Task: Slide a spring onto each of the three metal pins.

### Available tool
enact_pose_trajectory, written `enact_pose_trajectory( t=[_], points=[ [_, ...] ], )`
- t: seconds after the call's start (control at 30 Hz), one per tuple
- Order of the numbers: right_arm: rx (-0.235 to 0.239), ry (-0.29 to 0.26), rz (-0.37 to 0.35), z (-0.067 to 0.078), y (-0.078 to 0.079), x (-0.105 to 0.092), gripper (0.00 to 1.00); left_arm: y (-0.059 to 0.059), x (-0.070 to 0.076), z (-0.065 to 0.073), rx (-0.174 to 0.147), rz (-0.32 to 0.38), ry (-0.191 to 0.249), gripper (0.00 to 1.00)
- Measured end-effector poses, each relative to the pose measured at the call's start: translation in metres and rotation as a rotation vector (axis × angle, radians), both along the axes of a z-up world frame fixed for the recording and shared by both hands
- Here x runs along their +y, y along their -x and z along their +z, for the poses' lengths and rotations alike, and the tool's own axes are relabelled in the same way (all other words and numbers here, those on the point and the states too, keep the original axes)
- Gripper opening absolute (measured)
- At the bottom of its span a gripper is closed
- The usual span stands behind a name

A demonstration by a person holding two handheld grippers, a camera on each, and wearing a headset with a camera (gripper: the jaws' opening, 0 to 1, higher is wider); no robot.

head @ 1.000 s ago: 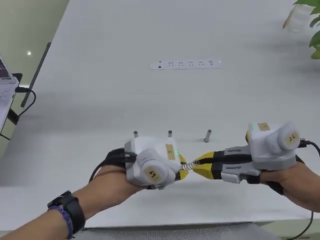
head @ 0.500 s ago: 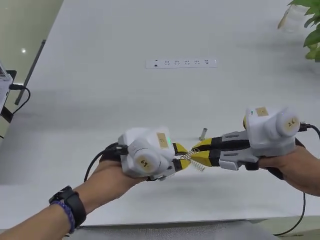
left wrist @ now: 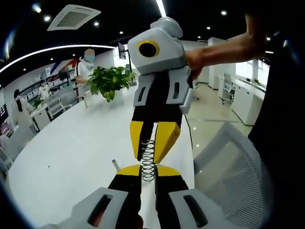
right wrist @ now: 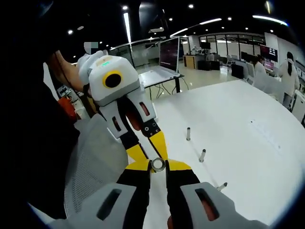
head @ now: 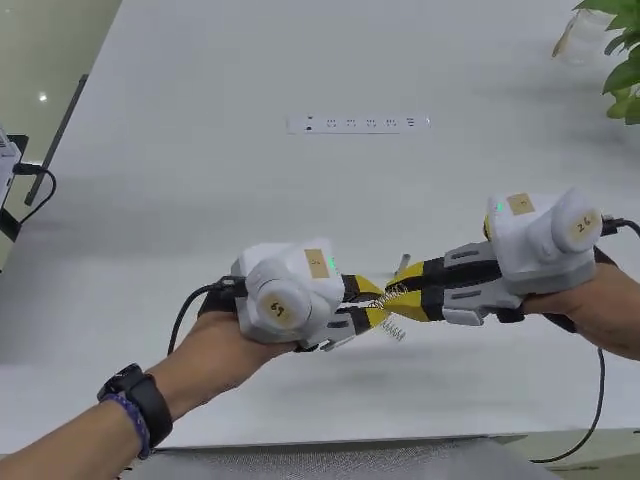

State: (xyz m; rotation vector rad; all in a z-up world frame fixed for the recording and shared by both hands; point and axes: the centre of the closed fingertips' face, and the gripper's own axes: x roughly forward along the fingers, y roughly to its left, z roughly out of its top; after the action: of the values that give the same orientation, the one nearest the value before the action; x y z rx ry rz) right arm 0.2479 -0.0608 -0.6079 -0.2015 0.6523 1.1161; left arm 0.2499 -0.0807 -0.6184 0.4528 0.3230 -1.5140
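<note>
Your left claw and right claw meet tip to tip, each pinching one end of the spring, held above the tabletop. Beyond the spring stand three metal pins. Farther beyond lies a power strip.

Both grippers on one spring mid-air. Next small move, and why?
Probably ease open the left gripper. The spring is pinched at both ends, its other end in the right gripper, so it can't go onto anything. The three pins look bare and lie ahead of the right gripper, which seems better placed to carry it over.
</note>
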Motion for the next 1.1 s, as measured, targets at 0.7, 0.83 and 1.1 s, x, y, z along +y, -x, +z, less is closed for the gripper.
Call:
enact_pose_trajectory(
  t=[0.7,0.83,1.1],
  points=[
    [-0.082,0.275,0.357,0.034,0.005,-0.003,0.11,0.004,-0.011,0.036,0.042,-0.053,0.084,0.02],
    [-0.086,0.298,0.383,0.033,0.005,-0.004,0.11,0.004,-0.011,0.036,0.048,-0.055,0.085,0.02],
    [-0.085,0.339,0.437,0.031,0.009,-0.005,0.09,0.005,-0.011,0.035,0.055,-0.067,0.08,0.02]
  ],
)
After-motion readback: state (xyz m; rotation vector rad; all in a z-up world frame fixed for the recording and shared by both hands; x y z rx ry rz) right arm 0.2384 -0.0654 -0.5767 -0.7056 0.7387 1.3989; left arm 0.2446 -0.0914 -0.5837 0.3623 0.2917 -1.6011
